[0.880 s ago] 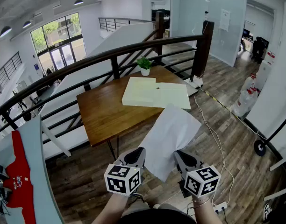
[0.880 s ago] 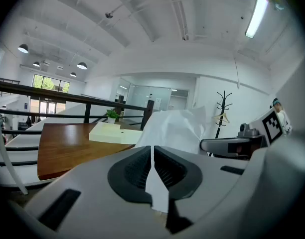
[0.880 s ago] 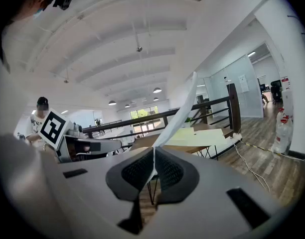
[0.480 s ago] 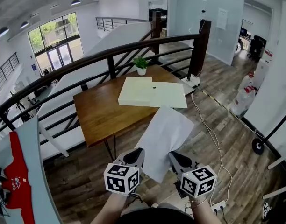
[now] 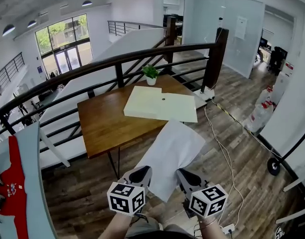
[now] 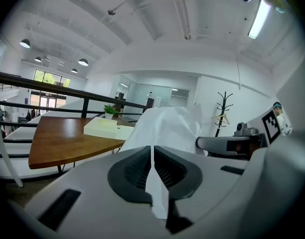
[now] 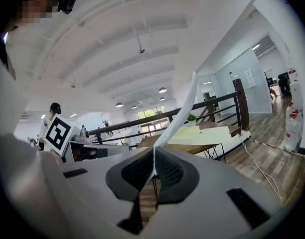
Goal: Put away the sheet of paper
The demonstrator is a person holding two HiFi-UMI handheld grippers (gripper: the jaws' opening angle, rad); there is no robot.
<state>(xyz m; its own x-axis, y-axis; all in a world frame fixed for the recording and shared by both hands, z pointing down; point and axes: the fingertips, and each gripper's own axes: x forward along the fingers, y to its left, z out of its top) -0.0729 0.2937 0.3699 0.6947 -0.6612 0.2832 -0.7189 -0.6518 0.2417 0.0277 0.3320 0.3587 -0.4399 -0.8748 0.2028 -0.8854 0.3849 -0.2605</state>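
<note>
**Both claws pinch the sheet, tabletop dead ahead**

The sheet of paper [image 5: 168, 151] hangs in the air, off every surface. The left claw [image 6: 152, 156] is clenched on one near corner and the right claw [image 7: 153, 166] on the other. Each gripper view shows the ribbed dark pads pressed together with white paper nipped between them.

The sheet's long axis runs straight away from the person. It rises from the two claws toward the wooden tabletop [image 5: 100, 126]. The far edge reaches toward the tabletop's near side, though whether it is over the wood cannot be told. The two claws sit level, neither clearly nearer, with the tabletop spreading slightly to the left of centre.

The paper is thin, white and limp. It bows and creases between the grips, and from the right gripper view it is seen nearly edge-on. The tabletop is glossy brown wood with a rounded corner. It carries a pale flat box [image 5: 160, 103], cream and matte, with a small dark hole in its top. A small potted plant [image 5: 151, 73] stands just behind the box, before a dark railing [image 5: 117, 61].

The box is probably where the sheet belongs, so the next move likely carries it forward.
</note>
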